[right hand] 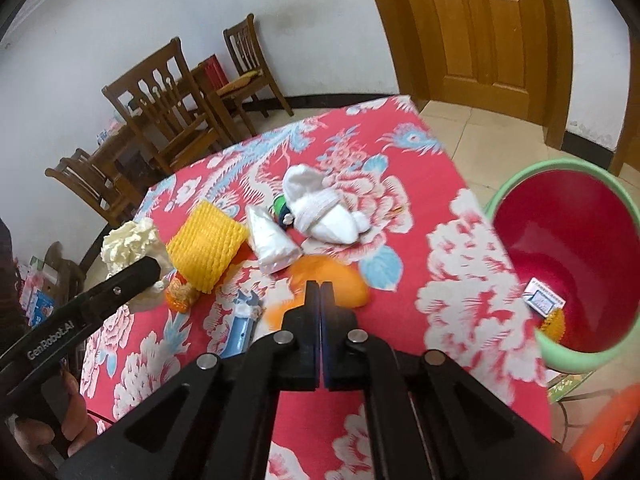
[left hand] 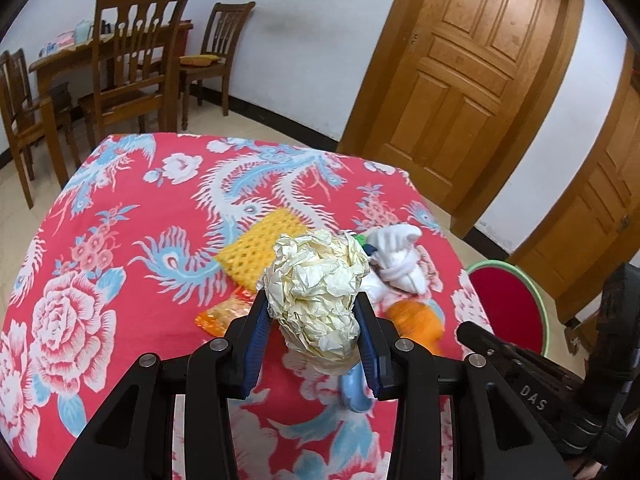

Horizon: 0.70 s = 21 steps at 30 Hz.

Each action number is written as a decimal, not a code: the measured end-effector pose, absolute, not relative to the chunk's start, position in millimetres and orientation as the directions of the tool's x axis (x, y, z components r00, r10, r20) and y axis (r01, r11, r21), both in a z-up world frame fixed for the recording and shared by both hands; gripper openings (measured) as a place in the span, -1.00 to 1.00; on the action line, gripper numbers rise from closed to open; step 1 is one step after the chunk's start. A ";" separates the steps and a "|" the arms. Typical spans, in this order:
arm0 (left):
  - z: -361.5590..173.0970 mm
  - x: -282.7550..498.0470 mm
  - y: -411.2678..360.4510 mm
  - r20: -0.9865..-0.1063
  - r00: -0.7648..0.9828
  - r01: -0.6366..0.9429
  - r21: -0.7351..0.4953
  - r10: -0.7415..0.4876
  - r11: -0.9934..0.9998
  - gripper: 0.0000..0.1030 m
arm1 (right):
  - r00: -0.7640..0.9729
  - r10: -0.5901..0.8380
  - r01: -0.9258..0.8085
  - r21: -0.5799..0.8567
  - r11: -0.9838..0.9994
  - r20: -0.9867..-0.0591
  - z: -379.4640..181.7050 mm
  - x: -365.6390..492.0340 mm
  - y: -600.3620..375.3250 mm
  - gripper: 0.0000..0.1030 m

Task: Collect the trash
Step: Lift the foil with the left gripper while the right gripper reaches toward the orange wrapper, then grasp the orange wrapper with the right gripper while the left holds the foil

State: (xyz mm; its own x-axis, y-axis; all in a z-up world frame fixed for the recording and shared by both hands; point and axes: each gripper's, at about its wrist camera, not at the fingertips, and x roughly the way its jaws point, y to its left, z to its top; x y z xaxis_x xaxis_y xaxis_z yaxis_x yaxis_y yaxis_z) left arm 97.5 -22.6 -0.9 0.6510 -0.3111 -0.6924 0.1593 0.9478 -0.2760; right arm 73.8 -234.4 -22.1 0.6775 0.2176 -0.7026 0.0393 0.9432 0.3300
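Observation:
My left gripper [left hand: 312, 300] is shut on a crumpled cream paper ball [left hand: 316, 292], held above the red flowered tablecloth [left hand: 132, 216]; the ball [right hand: 128, 242] also shows at the left of the right wrist view. My right gripper [right hand: 320, 286] is shut with nothing visible between its pads, just in front of a blurred orange piece [right hand: 344, 284]. On the cloth lie a yellow foam net [right hand: 206, 248], a white folded wrapper [right hand: 272, 244], a white sock bundle [right hand: 320, 208], an orange wrapper [right hand: 182, 292] and a blue strip [right hand: 242, 328]. A green-rimmed red bin [right hand: 520, 216] stands right of the table.
The bin holds a small white box [right hand: 544, 300] and a yellow scrap [right hand: 554, 322]. Wooden chairs [left hand: 132, 60] and a dining table [left hand: 68, 60] stand beyond the far edge. Wooden doors [left hand: 460, 80] are at the right. An orange stool [right hand: 600, 436] sits below the bin.

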 end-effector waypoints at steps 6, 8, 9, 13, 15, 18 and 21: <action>2.5 94.1 -39.2 -0.692 0.639 0.198 -0.272 -0.334 0.942 -0.19 | 0.705 0.201 0.045 0.325 0.944 -0.680 -11.5 59.6 -249.6 -0.95; 2.5 93.6 -42.7 -0.694 0.637 0.205 -0.269 -0.337 0.941 -0.19 | 0.703 0.211 0.042 0.336 0.941 -0.679 -12.3 59.1 -250.8 -0.94; 2.3 93.0 -44.1 -0.695 0.636 0.206 -0.267 -0.337 0.941 -0.19 | 0.700 0.219 0.038 0.342 0.939 -0.679 -13.5 59.1 -250.6 -0.94; 1.4 92.3 -44.6 -0.698 0.635 0.203 -0.262 -0.331 0.943 -0.19 | 0.682 0.238 0.034 0.355 0.934 -0.691 -20.6 62.2 -247.4 -0.77; 0.5 92.8 -42.2 -0.700 0.636 0.195 -0.261 -0.324 0.946 -0.19 | 0.674 0.241 0.039 0.359 0.933 -0.699 -24.9 64.8 -245.8 -0.54; -1.9 94.2 -37.8 -0.704 0.637 0.182 -0.259 -0.315 0.949 -0.19 | 0.662 0.245 0.049 0.367 0.929 -0.708 -31.0 69.8 -244.8 -0.36; -4.9 95.7 -34.4 -0.709 0.636 0.169 -0.259 -0.306 0.951 -0.19 | 0.652 0.238 0.054 0.358 0.932 -0.720 -36.8 75.8 -241.6 -0.23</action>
State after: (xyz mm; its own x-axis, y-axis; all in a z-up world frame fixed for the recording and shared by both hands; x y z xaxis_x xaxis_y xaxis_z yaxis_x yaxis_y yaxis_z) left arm 95.7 -34.4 -4.9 0.6359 -0.3057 -0.7086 0.1687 0.9510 -0.2590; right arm 75.8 -241.6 -36.8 0.6521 0.2385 -0.7197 0.0543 0.9321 0.3580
